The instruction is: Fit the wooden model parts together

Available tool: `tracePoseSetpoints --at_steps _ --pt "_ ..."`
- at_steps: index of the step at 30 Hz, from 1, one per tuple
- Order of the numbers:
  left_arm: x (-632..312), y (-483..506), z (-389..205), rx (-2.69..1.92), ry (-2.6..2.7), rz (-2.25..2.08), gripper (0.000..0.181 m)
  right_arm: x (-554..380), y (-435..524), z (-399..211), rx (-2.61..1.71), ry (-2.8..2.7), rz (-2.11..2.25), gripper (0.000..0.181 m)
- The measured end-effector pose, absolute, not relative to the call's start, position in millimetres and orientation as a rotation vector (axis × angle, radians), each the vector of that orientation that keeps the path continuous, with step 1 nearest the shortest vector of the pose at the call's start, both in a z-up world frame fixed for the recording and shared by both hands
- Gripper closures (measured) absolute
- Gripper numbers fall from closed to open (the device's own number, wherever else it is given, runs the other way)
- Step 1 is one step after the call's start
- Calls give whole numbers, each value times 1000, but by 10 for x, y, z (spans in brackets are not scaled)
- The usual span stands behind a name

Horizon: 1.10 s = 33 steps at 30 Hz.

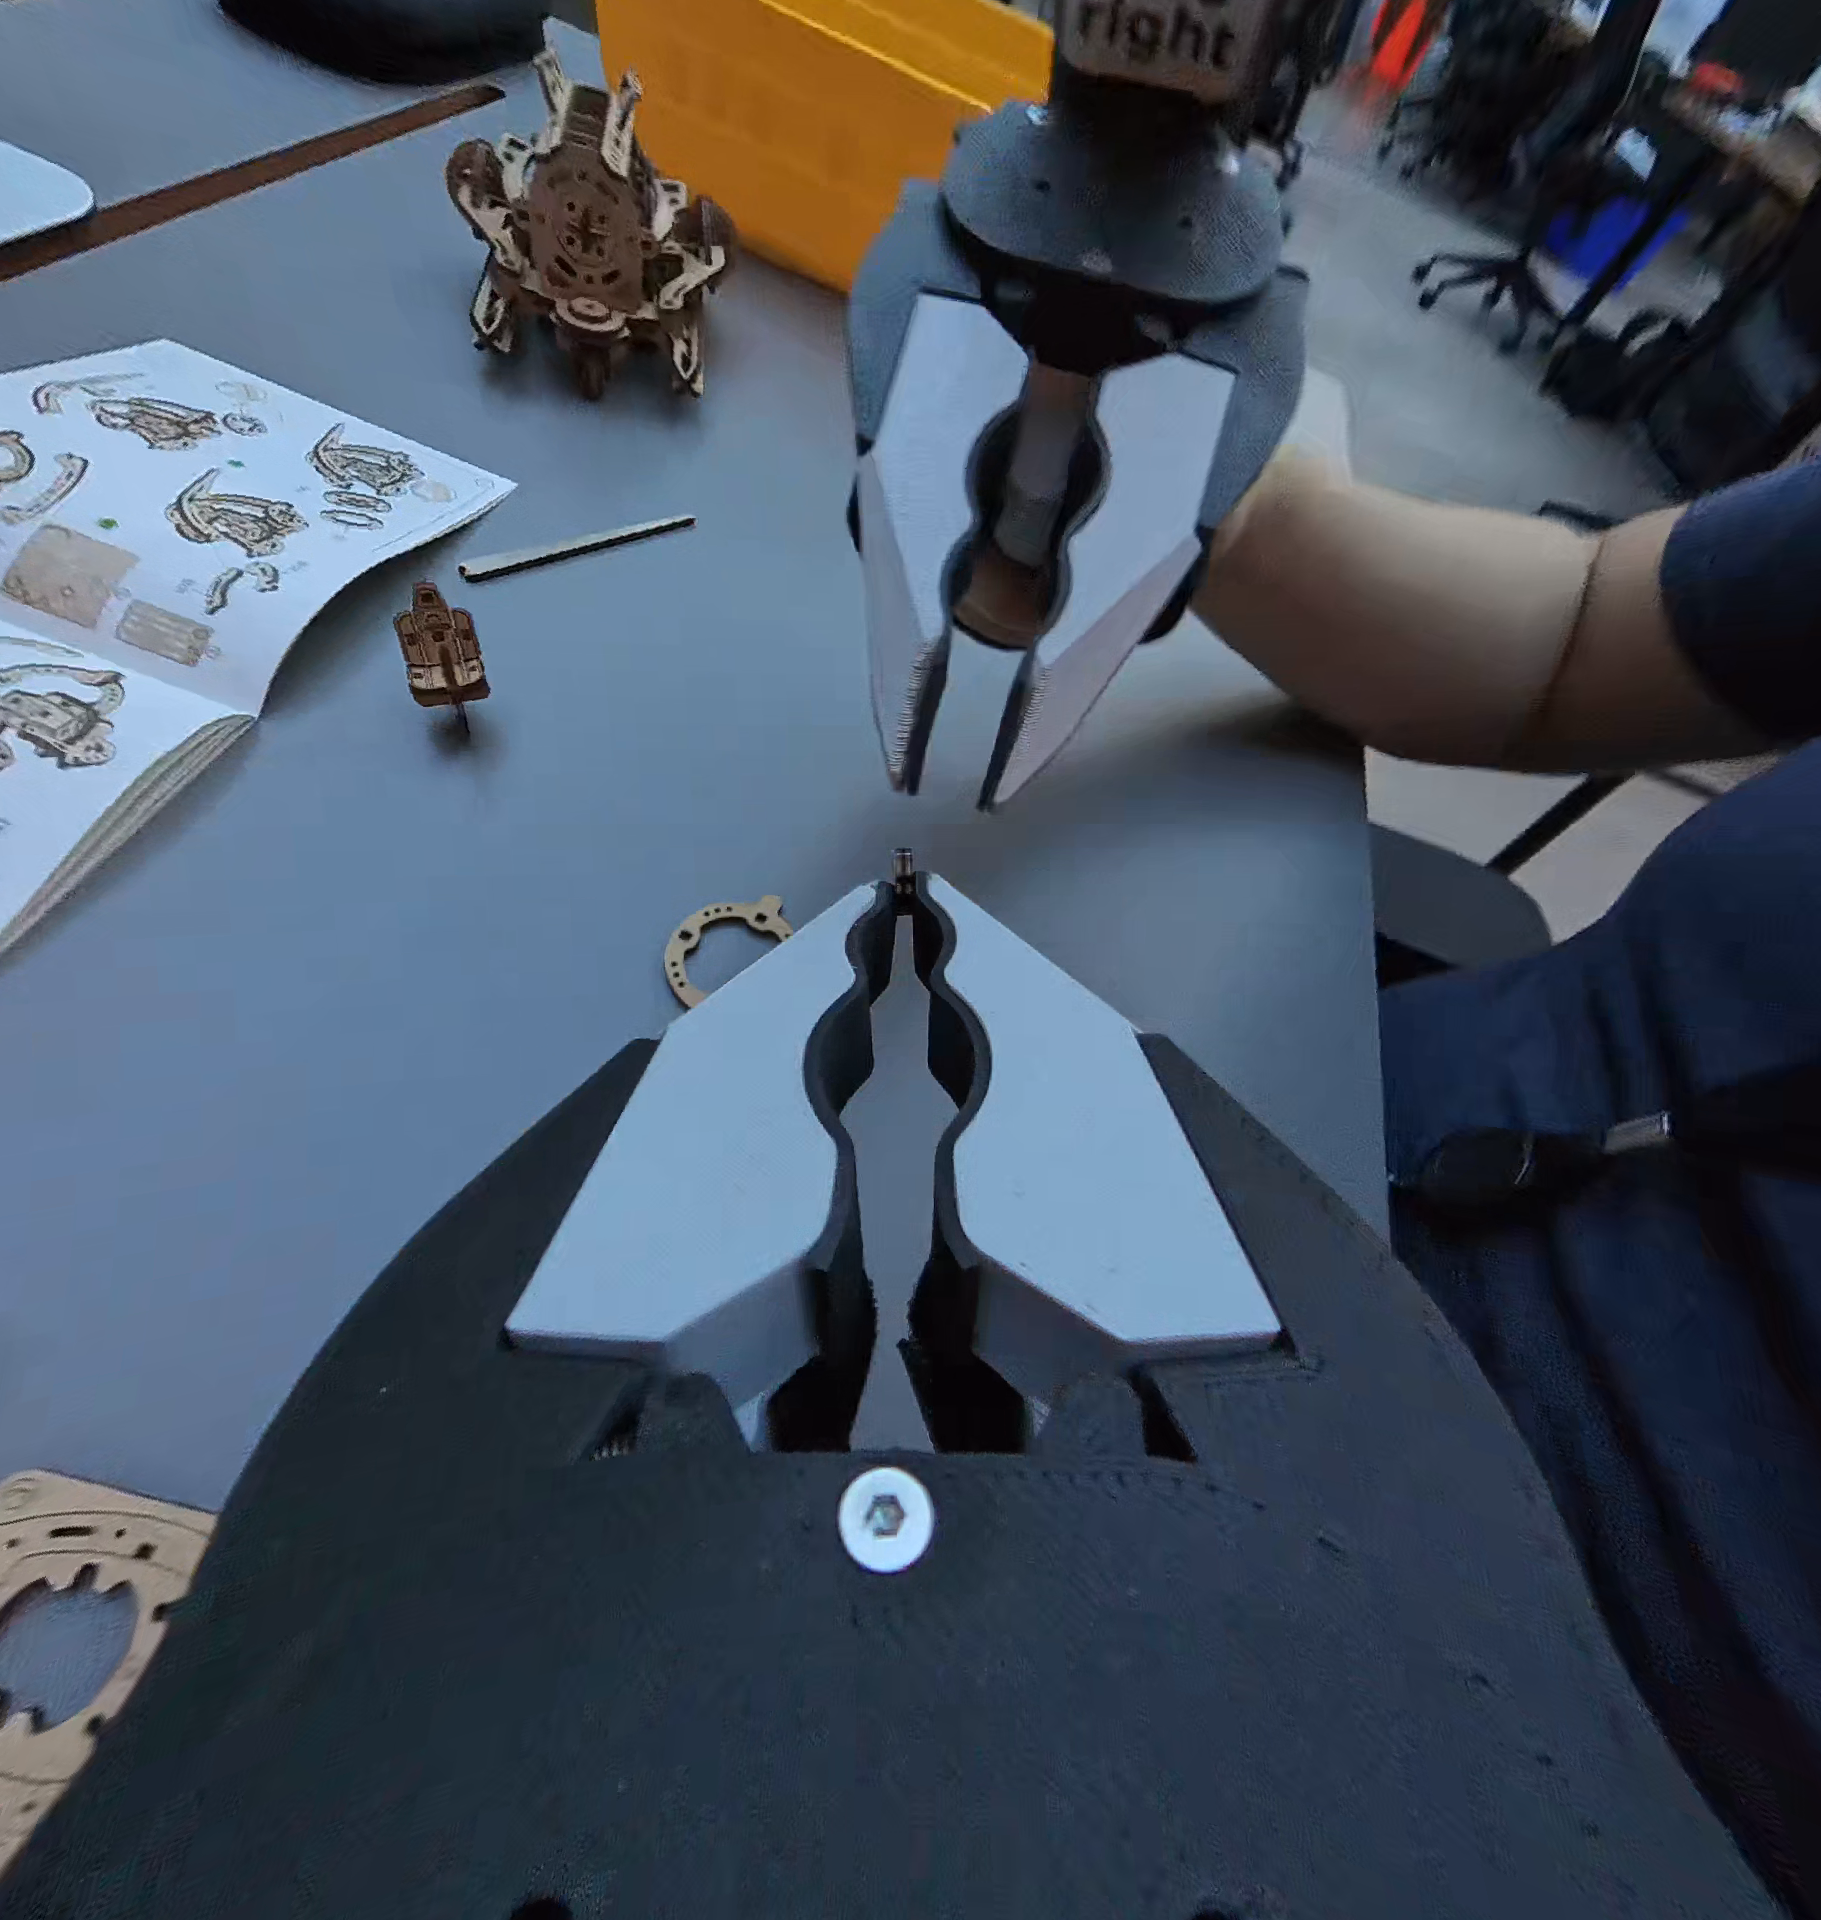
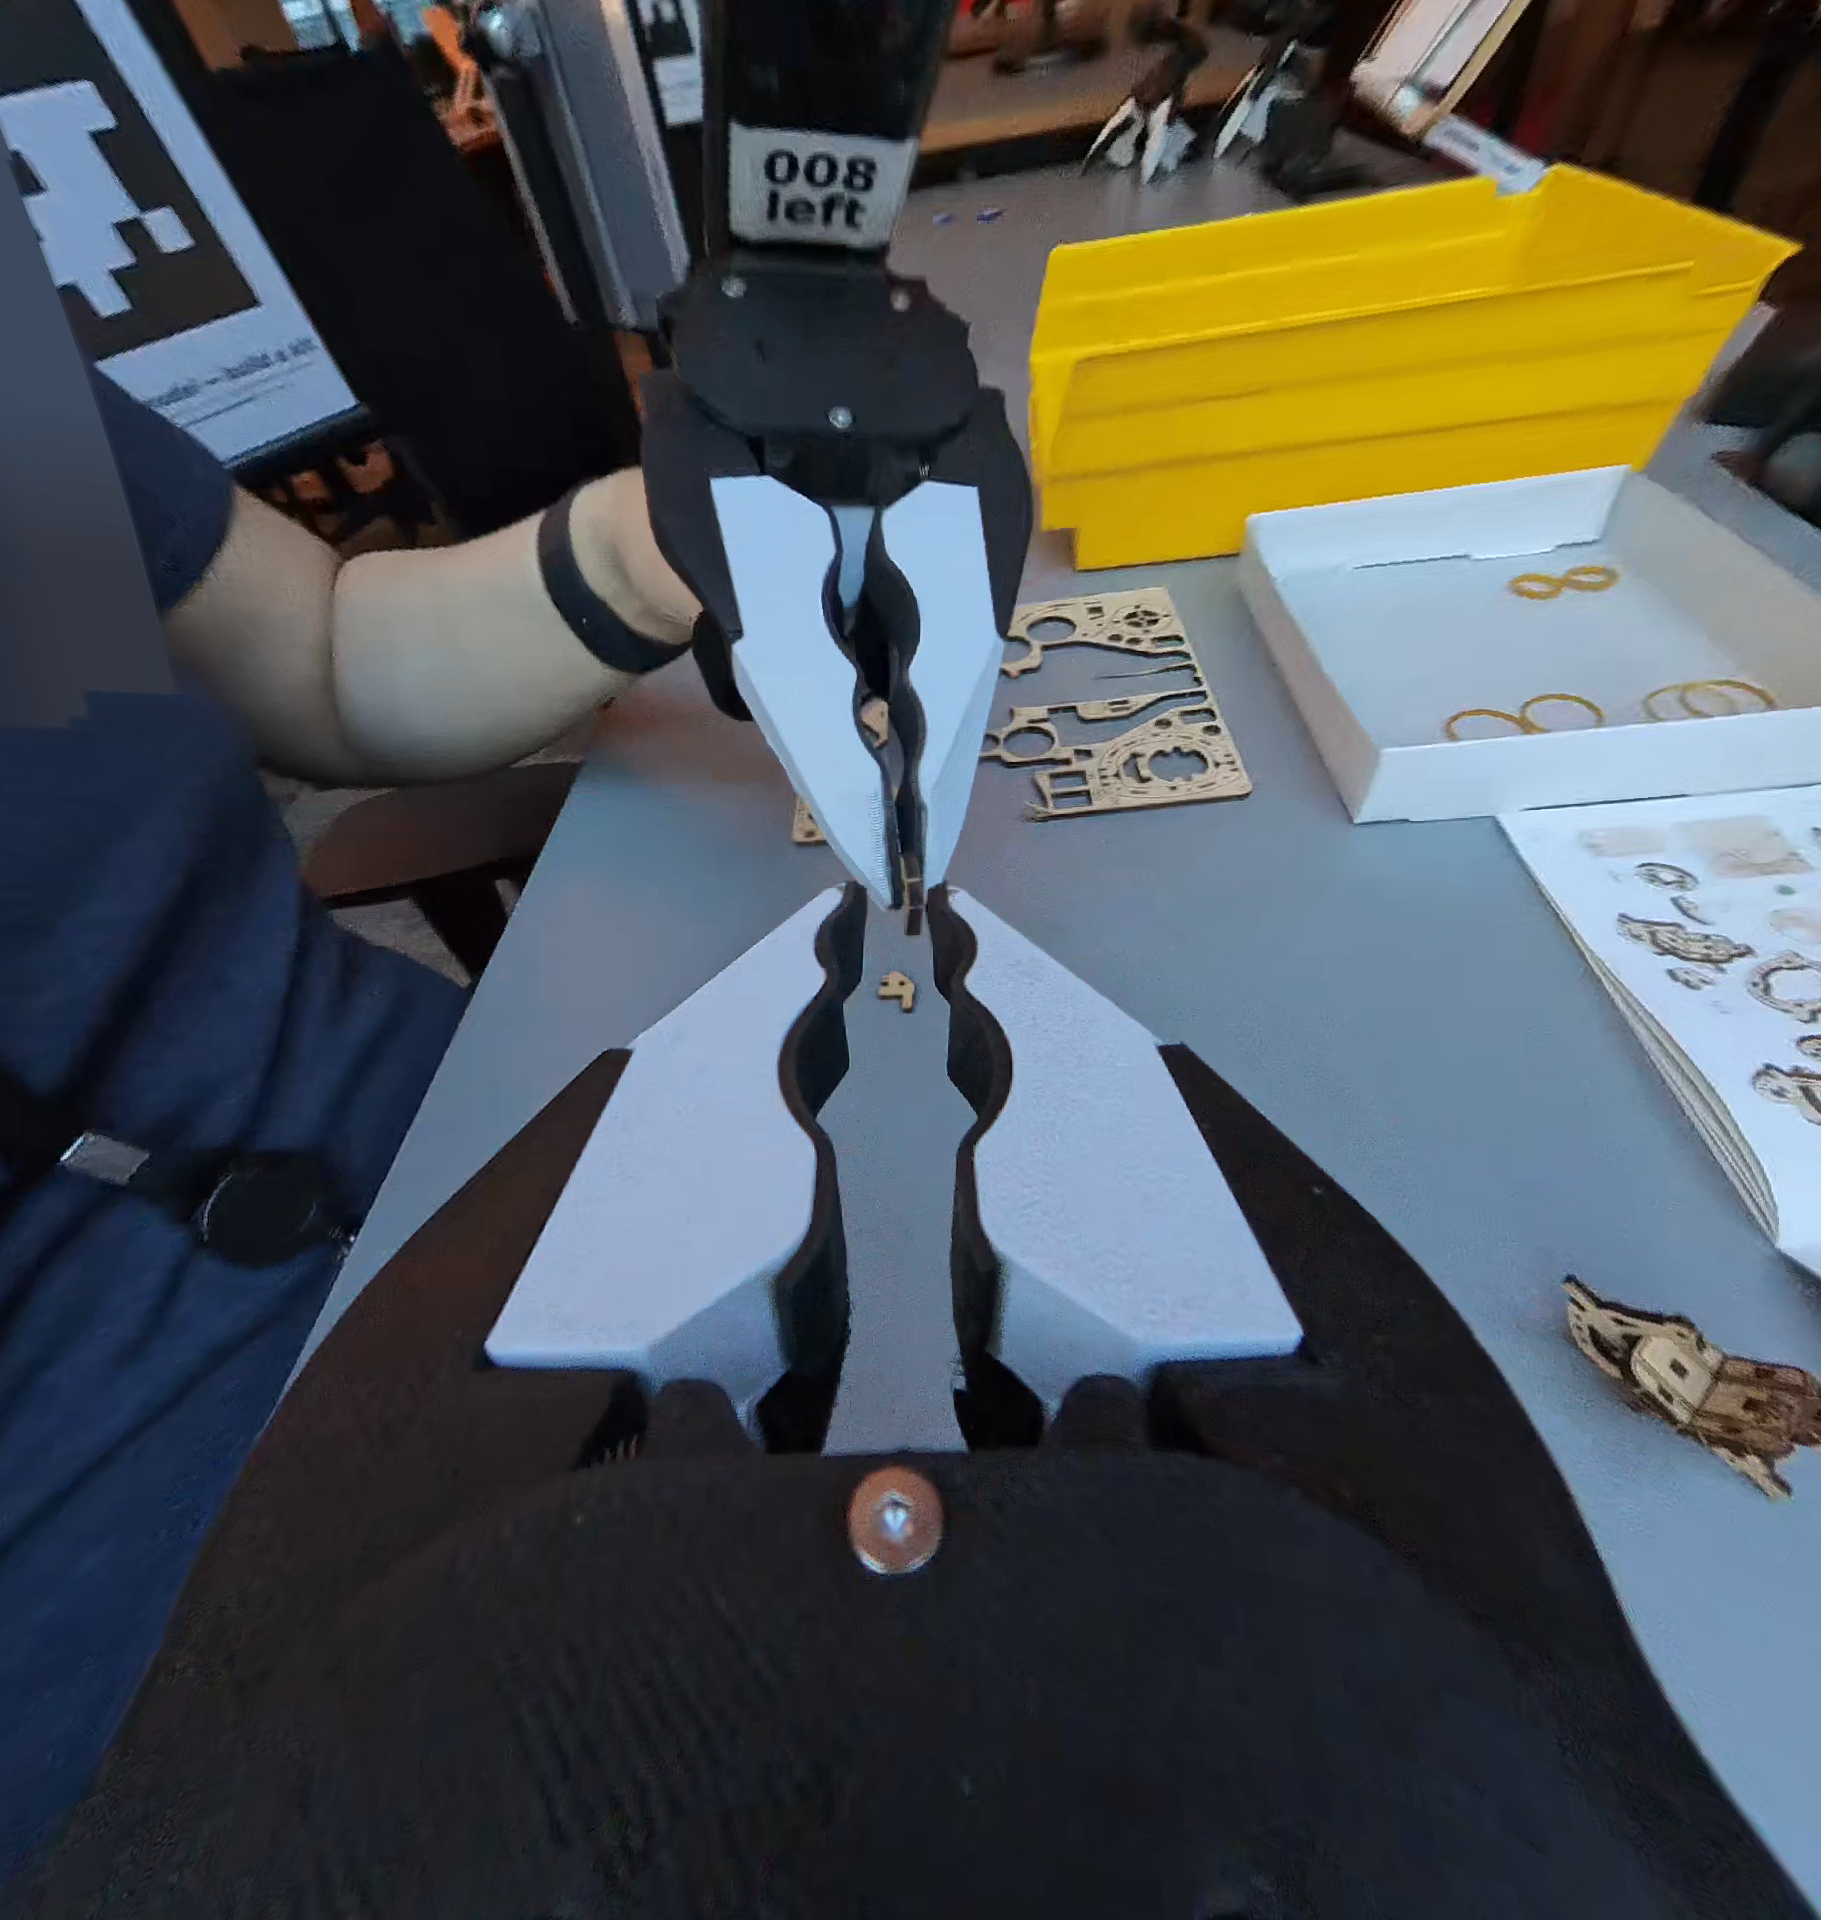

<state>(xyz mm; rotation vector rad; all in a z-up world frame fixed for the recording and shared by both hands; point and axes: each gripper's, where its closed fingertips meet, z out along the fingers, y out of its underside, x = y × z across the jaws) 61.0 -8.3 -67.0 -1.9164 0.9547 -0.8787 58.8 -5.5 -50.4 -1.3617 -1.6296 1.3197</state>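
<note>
My left gripper (image 1: pixel 903 896) is shut on a tiny wooden part (image 1: pixel 903 864) that sticks out past its fingertips. It also shows in the right wrist view (image 2: pixel 901 878), pointing down with the part (image 2: pixel 912 902) at its tip. My right gripper (image 2: pixel 895 906) is open by a narrow gap and empty, tip to tip with the left one. In the left wrist view the right gripper (image 1: pixel 944 795) hangs just beyond the part, not touching it. A small wooden piece (image 2: pixel 895 992) lies on the grey table (image 2: pixel 1301 1039) between the right fingers. A wooden ring part (image 1: pixel 724 945) lies left of the left fingers.
An assembled wooden model (image 1: pixel 584 239), a small sub-assembly (image 1: pixel 438 649), a wooden stick (image 1: pixel 573 549) and an open instruction booklet (image 1: pixel 158 540) lie on the left. A yellow bin (image 2: pixel 1353 384), a white tray (image 2: pixel 1508 758) and a cut-out wooden sheet (image 2: pixel 1114 707) stand behind. The table edge (image 1: pixel 1368 935) and a person's arm are on the right. The left tips stand about 10 cm off the small wooden piece (image 2: pixel 895 992).
</note>
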Motion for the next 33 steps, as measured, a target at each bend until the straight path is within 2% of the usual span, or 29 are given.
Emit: tracePoseSetpoints --at_steps 8,20,22,26,28,30,33 --pt "605 -167 -747 -1953 1096 -783 180 509 -134 -797 -1369 -1897 1222 175" --pt "625 -171 -917 -1987 1212 -709 180 519 -159 -847 -1369 -1844 1286 180" --pt "611 -129 -919 -1982 1156 -732 169 521 -92 -810 -1407 -1747 1370 180" --pt "625 -60 -918 -1971 1012 -825 159 546 60 -711 -1452 -1559 1512 181" --pt "667 -15 -870 -1938 929 -889 161 549 54 -625 -1431 -1500 1607 181" --pt "713 -8 -790 -1887 868 -982 171 532 38 -550 -1403 -1454 1686 181" --pt "723 -15 -721 -1838 832 -1057 173 504 38 -570 -1406 -1448 1683 181"
